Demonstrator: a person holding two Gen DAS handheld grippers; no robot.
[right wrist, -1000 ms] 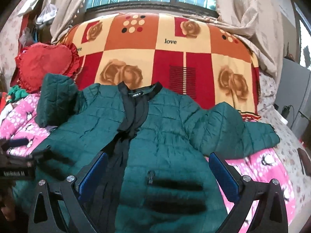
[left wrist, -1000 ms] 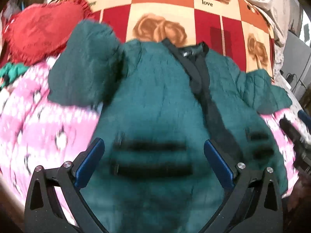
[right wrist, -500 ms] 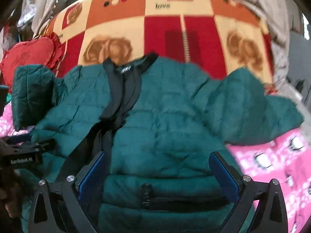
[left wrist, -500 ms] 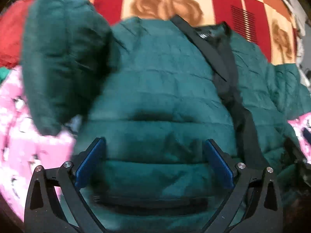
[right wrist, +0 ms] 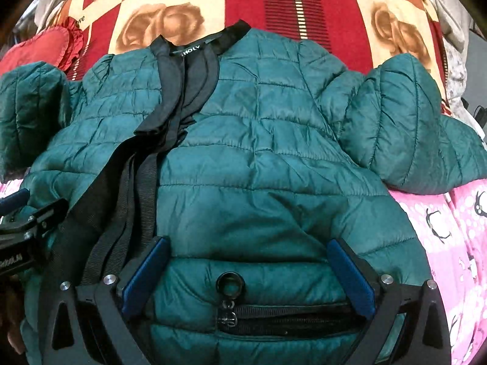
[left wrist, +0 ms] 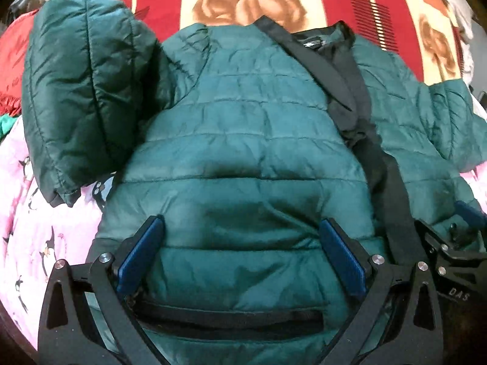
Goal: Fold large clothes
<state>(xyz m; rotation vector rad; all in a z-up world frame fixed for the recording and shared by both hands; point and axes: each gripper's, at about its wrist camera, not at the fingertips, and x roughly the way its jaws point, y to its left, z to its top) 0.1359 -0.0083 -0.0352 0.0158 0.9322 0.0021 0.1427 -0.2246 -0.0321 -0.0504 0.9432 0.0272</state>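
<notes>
A dark green quilted jacket (left wrist: 243, 140) (right wrist: 274, 140) with black trim lies front up on the bed, collar away from me. Its left sleeve (left wrist: 82, 91) is bent back on itself; its right sleeve (right wrist: 411, 127) lies out to the side. My left gripper (left wrist: 240, 228) stands open, low over the jacket's left front panel, just above a black pocket zip (left wrist: 231, 316). Over the right front panel my right gripper (right wrist: 249, 246) is open too, with a zip pull ring (right wrist: 230, 284) between its fingers. Each gripper shows at the edge of the other's view.
The bed has a pink penguin-print cover (left wrist: 33, 228) (right wrist: 450, 237) near me and a red, orange and cream rose blanket (left wrist: 249, 0) (right wrist: 213, 6) beyond the collar. A red heart-shaped cushion (right wrist: 51, 45) lies at the far left.
Both grippers have moved forward and down toward the jacket, which now fills each view. Their jaws stay wide apart. The jacket has not moved.
</notes>
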